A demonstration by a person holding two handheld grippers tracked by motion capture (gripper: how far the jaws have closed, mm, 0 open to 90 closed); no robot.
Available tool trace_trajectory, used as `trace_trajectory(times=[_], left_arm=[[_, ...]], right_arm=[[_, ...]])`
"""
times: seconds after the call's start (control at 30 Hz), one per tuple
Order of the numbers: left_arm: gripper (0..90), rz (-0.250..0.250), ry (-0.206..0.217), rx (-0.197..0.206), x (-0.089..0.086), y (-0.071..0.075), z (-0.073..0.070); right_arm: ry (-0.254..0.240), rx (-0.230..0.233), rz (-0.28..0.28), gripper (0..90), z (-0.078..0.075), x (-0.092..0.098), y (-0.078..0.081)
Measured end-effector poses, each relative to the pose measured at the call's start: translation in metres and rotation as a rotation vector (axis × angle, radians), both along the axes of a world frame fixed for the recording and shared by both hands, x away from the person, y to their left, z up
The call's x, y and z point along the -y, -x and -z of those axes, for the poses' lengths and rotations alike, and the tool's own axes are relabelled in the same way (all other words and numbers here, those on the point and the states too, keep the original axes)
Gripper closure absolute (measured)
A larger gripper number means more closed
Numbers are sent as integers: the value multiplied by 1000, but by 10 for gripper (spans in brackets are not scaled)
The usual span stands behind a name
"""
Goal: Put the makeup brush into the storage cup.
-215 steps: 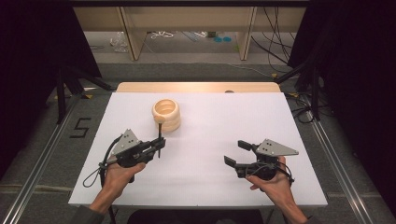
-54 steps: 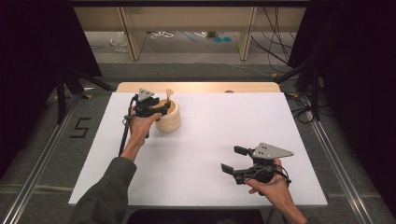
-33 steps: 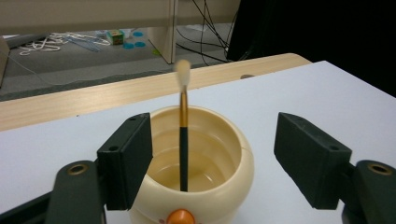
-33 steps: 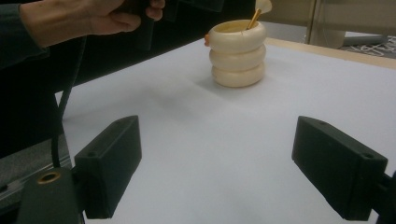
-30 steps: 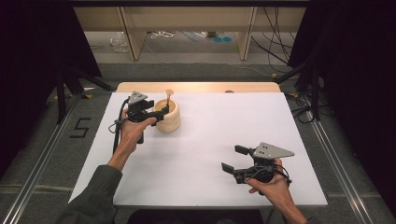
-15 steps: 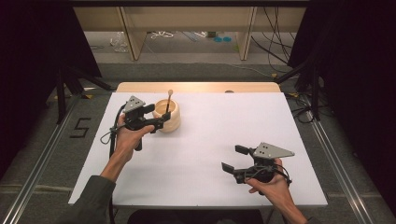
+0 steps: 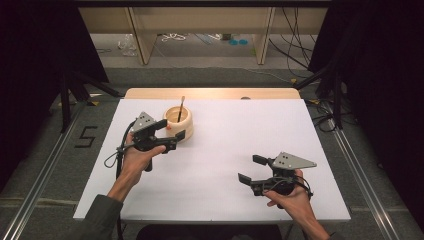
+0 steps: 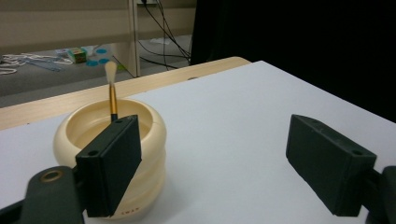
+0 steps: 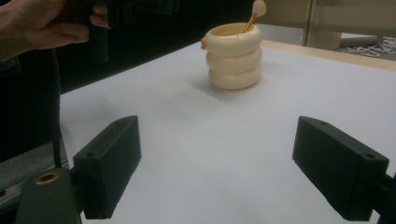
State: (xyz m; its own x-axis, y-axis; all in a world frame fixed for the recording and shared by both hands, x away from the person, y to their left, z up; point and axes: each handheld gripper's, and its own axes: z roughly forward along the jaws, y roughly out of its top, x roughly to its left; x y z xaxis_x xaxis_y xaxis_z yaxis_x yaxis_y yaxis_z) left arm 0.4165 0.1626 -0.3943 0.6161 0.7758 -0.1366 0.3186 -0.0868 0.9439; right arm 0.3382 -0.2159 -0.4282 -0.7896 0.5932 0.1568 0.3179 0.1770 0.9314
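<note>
A cream ribbed cup [image 7: 179, 121] [image 8: 114, 154] [image 9: 234, 56] stands upright at the back left of the white table [image 7: 225, 150]. A thin brush [image 7: 181, 108] [image 8: 112, 98] [image 9: 254, 14] leans inside it, bristle tip up. My left gripper [image 7: 171, 131] [image 8: 224, 172] hovers open just in front and left of the cup, nothing between its jaws. Its left pad [image 8: 112, 168] overlaps the cup's near wall in the left gripper view. My right gripper [image 7: 251, 170] [image 9: 224, 175] stands open and empty over the front right of the table, far from the cup.
A wooden strip [image 7: 210, 93] runs along the table's back edge. Beyond it are cables and table legs on the floor [image 7: 200, 40]. Dark curtains flank both sides. The left hand [image 9: 42, 23] shows at the upper left of the right gripper view.
My left gripper carried the brush to the cup, let it go inside, and has drawn back toward the front left, open. The right gripper stayed still.
</note>
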Motion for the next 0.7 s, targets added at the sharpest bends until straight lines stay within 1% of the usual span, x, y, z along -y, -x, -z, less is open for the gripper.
trace_trajectory(times=[0.17, 0.3, 0.4, 0.43, 0.53, 0.57, 0.63, 0.67, 0.7], left_arm=[[181, 15, -21, 8, 5, 7, 5], [182, 13, -29, 9, 2, 11, 9], [182, 11, -14, -5, 1, 15, 14], [182, 13, -17, -8, 1, 17, 16], [182, 18, -24, -4, -1, 21, 18], [181, 12, -15, -6, -1, 22, 19], [182, 15, -16, 2, -3, 25, 19], [182, 17, -10, 6, -3, 26, 20], [181, 10, -4, 0, -3, 28, 20]], right_arm=[[1, -2, -2, 161, 0, 0, 0], [2, 2, 0, 161, 0, 0, 0], [0, 5, -1, 161, 0, 0, 0], [-19, 9, -6, 161, 0, -1, 0], [-14, 10, -8, 161, 0, -1, 0], [-15, 11, -8, 161, 0, -1, 0], [-15, 9, -5, 161, 0, -1, 1], [-16, 8, -5, 162, 0, -1, 1], [-17, 8, -6, 161, 0, -1, 1]])
